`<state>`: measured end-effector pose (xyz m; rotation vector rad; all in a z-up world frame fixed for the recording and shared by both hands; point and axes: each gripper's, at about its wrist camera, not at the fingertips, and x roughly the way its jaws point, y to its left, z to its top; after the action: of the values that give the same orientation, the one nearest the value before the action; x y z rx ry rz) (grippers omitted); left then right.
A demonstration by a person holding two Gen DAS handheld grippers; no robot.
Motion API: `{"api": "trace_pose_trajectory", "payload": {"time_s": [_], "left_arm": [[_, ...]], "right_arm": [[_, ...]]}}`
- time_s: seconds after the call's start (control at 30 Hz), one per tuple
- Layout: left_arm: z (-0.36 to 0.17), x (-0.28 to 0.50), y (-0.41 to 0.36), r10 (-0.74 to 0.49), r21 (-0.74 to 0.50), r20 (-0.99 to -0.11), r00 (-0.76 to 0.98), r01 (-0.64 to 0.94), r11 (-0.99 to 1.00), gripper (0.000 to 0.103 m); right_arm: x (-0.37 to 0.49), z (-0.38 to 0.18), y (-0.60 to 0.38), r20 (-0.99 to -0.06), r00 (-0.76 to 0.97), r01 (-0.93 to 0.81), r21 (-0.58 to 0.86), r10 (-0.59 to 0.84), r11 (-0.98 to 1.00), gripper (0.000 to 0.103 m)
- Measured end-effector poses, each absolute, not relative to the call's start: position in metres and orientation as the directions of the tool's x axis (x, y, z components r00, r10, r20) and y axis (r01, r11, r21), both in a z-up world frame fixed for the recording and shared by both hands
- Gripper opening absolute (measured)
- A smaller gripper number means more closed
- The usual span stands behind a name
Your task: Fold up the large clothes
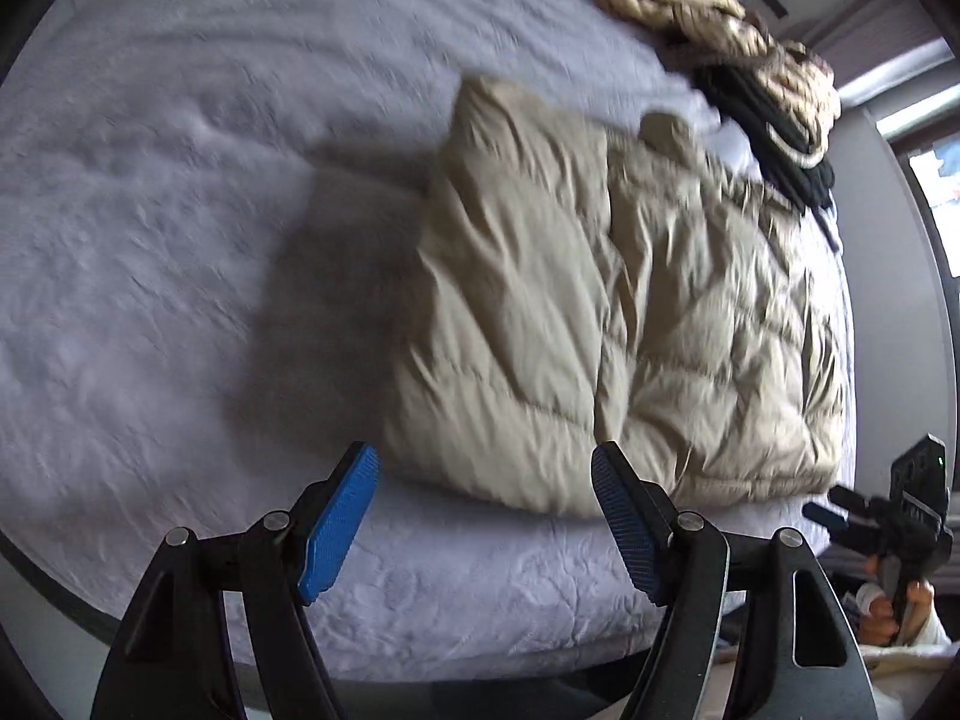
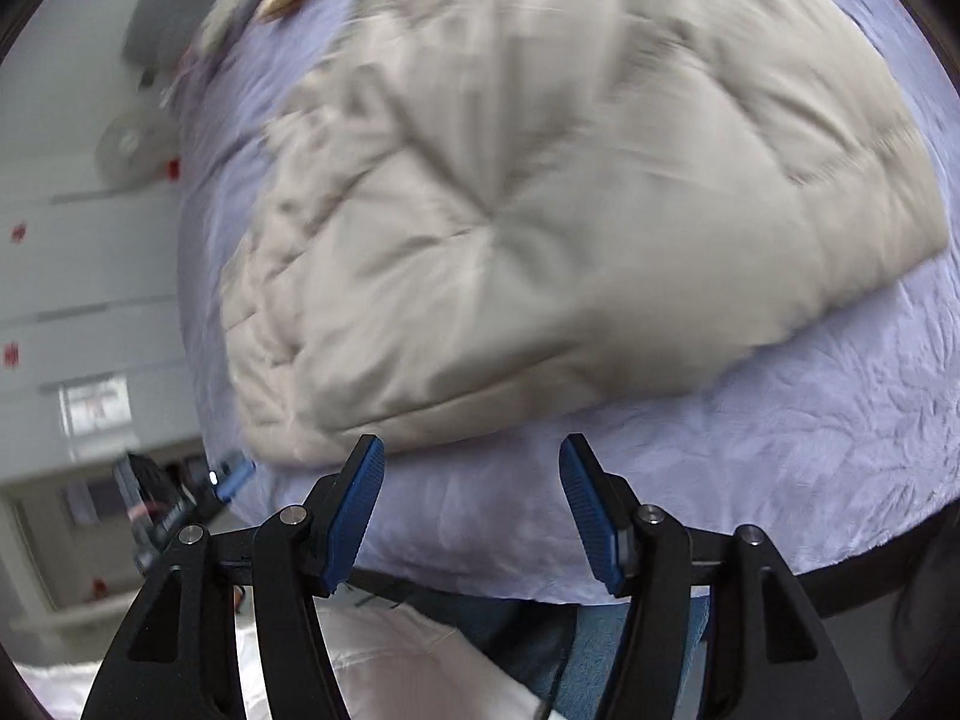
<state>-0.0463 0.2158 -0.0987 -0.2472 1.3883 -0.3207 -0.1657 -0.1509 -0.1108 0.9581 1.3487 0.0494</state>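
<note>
Blue-padded left gripper point(image 1: 483, 525) and right gripper point(image 2: 471, 516) both hang with jaws apart and nothing between them, probably let go so the fold can settle. One beige puffer jacket point(image 1: 612, 324) lies folded on the lavender bedspread point(image 1: 180, 240), near its front edge. Behind it sits a heap of clothes point(image 1: 750, 66), perhaps two garments; blur hides the count.

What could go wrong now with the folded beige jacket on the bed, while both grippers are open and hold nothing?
1. The puffy jacket may spring open again, since the left gripper and the right gripper are both open and off it.
2. Its near edge lies close to the edge of the bed, so it might slide off.
3. The clothes pile lies close beyond it, so a push could tangle them.
</note>
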Motion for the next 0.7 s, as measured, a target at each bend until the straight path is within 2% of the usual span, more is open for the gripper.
{"api": "trace_pose_trajectory", "payload": {"time_s": [0.2, 0.33, 0.4, 0.47, 0.53, 0.57, 0.6, 0.7], "left_arm": [[-0.098, -0.026, 0.203, -0.302, -0.291, -0.935, 0.188, 0.083, 0.953, 0.075], [-0.101, -0.025, 0.184, -0.292, -0.275, -0.939, 0.180, 0.115, 0.955, 0.075], [-0.103, -0.026, 0.177, -0.285, -0.262, -0.943, 0.171, 0.143, 0.954, 0.075], [-0.104, -0.027, 0.170, -0.281, -0.253, -0.946, 0.160, 0.176, 0.951, 0.075], [-0.106, -0.028, 0.166, -0.283, -0.251, -0.948, 0.149, 0.200, 0.947, 0.075], [-0.106, -0.027, 0.165, -0.283, -0.251, -0.949, 0.138, 0.210, 0.945, 0.086], [-0.106, -0.027, 0.164, -0.281, -0.248, -0.950, 0.137, 0.217, 0.944, 0.103], [-0.100, -0.029, 0.163, -0.278, -0.232, -0.946, 0.169, 0.247, 0.941, 0.103]], "right_arm": [[-0.138, -0.093, -0.124, -0.806, 0.277, 0.404, 0.592, 0.524, 0.697, 0.065], [-0.137, -0.092, -0.098, -0.857, 0.252, 0.361, 0.515, 0.450, 0.778, 0.065], [-0.136, -0.088, -0.090, -0.881, 0.238, 0.349, 0.470, 0.409, 0.811, 0.069], [-0.137, -0.088, -0.093, -0.893, 0.233, 0.344, 0.445, 0.384, 0.827, 0.081], [-0.134, -0.089, -0.089, -0.902, 0.234, 0.346, 0.426, 0.363, 0.836, 0.082], [-0.133, -0.091, -0.087, -0.904, 0.234, 0.350, 0.421, 0.357, 0.837, 0.083], [-0.132, -0.091, -0.085, -0.904, 0.240, 0.356, 0.422, 0.355, 0.834, 0.083], [-0.132, -0.093, -0.080, -0.901, 0.243, 0.362, 0.428, 0.359, 0.828, 0.084]]}}
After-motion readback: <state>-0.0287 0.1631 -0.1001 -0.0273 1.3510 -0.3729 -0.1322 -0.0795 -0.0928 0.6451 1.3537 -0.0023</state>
